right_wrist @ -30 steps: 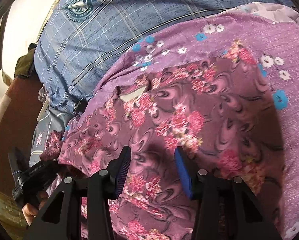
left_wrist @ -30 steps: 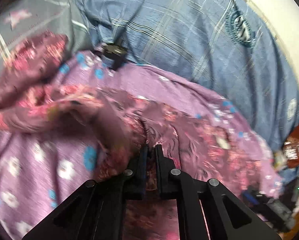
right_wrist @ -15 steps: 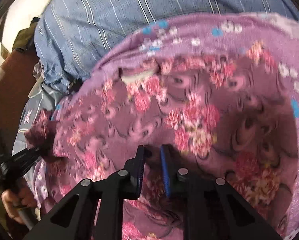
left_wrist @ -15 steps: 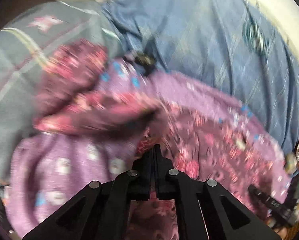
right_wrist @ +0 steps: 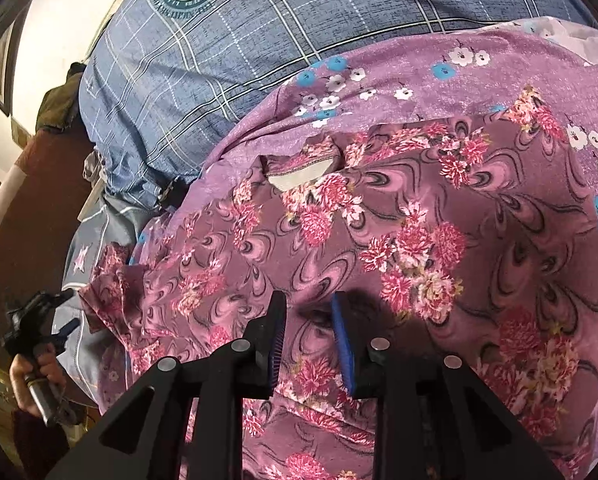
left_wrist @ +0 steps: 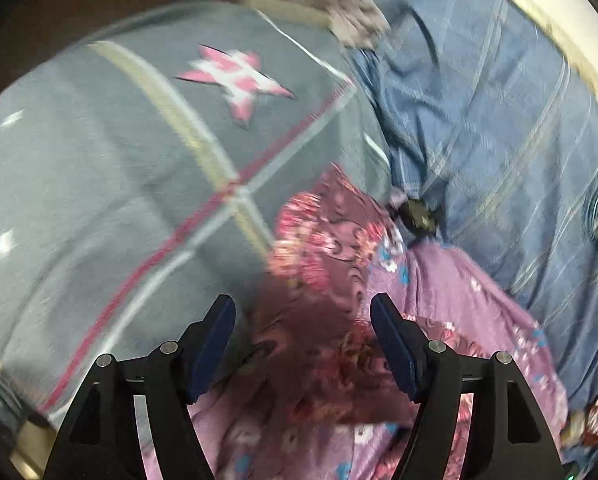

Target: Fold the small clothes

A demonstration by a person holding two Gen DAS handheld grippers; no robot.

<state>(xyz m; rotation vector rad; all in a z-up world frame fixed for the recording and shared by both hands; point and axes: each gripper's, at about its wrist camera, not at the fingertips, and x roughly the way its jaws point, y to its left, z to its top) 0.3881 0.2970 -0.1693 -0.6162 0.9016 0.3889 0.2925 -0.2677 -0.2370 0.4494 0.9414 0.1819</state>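
Our maroon floral top [right_wrist: 399, 240] lies spread on the lilac flowered sheet [right_wrist: 419, 68], neckline away from us. Our right gripper [right_wrist: 309, 336] hovers over its near middle, jaws parted, holding nothing; our left gripper [left_wrist: 303, 340] gapes wide, empty, beside its bunched sleeve [left_wrist: 319, 240].

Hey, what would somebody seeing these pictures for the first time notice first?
The dark maroon floral garment, spread flat over a lilac flowered sheet, fills the right wrist view, with the right gripper open just above it. In the blurred left wrist view, the left gripper is wide open beside a grey blanket with a pink star.
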